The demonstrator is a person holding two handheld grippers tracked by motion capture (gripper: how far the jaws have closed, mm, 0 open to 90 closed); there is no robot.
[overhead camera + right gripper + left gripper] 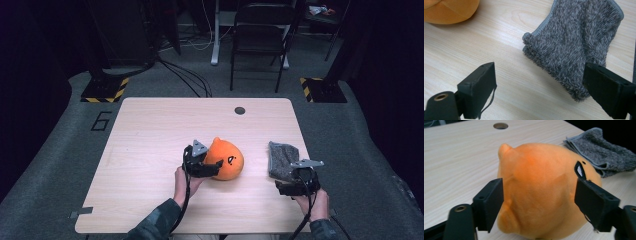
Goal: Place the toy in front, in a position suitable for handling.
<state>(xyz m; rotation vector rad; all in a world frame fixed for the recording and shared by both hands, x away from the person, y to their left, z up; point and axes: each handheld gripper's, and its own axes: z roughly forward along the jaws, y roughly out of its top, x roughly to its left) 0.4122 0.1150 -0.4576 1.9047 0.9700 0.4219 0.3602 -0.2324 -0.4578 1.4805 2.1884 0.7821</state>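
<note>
Jaws of the left gripper (539, 205) stand spread around the round orange plush toy (544, 190), which sits near the middle of the pale wooden desk (150, 130); whether the pads press it I cannot tell. Jaws of the right gripper (539, 87) are spread too, holding nothing, with the folded grey fleecy towel (576, 45) lying just ahead near the desk's right edge.
</note>
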